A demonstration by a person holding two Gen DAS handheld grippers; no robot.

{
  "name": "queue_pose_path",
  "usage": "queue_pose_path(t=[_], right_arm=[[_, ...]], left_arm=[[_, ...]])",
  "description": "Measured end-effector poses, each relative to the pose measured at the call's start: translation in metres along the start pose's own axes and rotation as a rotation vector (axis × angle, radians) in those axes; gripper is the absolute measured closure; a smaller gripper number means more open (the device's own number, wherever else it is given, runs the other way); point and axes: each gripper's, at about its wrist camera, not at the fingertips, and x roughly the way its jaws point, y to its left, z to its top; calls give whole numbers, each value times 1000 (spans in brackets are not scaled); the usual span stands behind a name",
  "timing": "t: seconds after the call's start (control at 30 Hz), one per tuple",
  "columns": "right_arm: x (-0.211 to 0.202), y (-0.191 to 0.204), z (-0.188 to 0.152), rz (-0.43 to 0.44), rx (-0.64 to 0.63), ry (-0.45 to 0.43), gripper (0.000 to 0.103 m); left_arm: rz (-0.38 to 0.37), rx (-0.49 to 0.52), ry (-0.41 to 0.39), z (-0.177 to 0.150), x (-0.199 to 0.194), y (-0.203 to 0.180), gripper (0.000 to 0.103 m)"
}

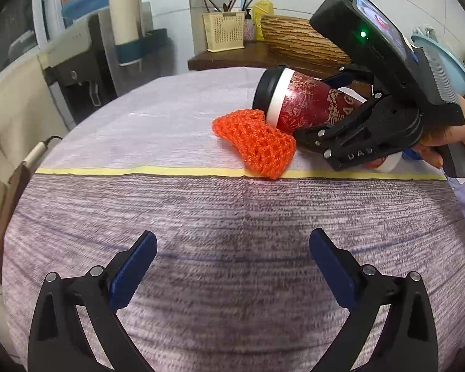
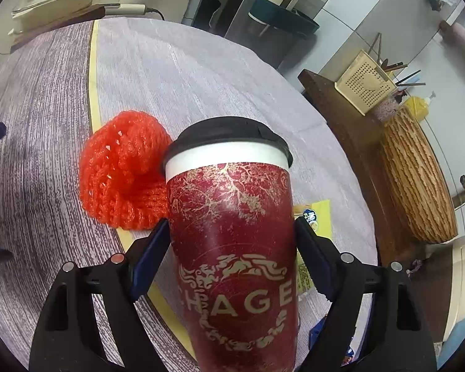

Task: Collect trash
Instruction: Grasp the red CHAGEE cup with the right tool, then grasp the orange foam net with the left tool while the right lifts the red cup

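A red paper cup with a black lid and gold print lies tilted between my right gripper's fingers, which are shut on its body. In the left wrist view the cup points left, held low over the table by the right gripper. An orange foam net lies on the cloth beside the cup's lid; it also shows in the right wrist view. A yellow wrapper lies under the cup's right side. My left gripper is open and empty over the cloth, nearer than the net.
The table has a grey-purple cloth with a yellow stripe. A wooden shelf behind holds a cream utensil basket, a yellow bottle and a woven basket. A water dispenser stands at the left.
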Motion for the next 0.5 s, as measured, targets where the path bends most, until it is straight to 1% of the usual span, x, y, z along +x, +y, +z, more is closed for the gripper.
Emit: queue_pose_path(t=[0.1,0.17,0.23,0.37,0.5], right_arm=[[13,3,3,2,-16,36,24],[18,3,4,2,1,47,24],[16,-1,4,21,35,43,24],[0,-13,-2,28,111,-5,25],[-28,-34,-17,24,263,-60,25]], left_arm=[[-19,5,14,6,8,-2,5],[-29,3,19,10,11,-3,5],[-29,3,21,12,12,-3,5],[-46,-17,26,20,16,-1,5],[-79,-67,9,35,20,0,5]])
